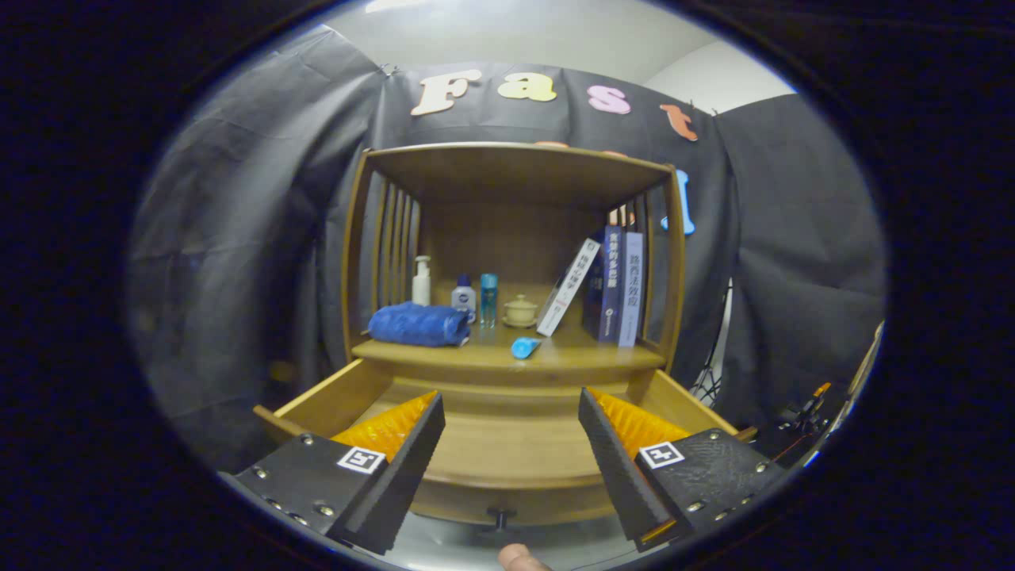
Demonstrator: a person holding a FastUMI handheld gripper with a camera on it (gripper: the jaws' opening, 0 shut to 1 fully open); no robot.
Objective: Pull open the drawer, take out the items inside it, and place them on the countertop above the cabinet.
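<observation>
The wooden drawer (pixel 317 400) stands pulled open below the countertop (pixel 587 357), and the part of its floor that I see between the fingers is bare. Its small dark knob (pixel 499 517) sticks out of the front panel, below the fingers. My gripper (pixel 511 424) hovers open above the drawer with nothing between its fingers. A folded blue towel (pixel 419 324) lies on the countertop at the left. A small blue tube (pixel 525 346) lies near the counter's front edge, beyond the fingers.
At the back of the wooden cabinet's shelf stand a white pump bottle (pixel 421 279), a white jar with a blue cap (pixel 464 296), a blue bottle (pixel 488 298) and a small lidded cup (pixel 520 311). Several books (pixel 614 284) lean at the right. A fingertip (pixel 519 557) shows below the knob.
</observation>
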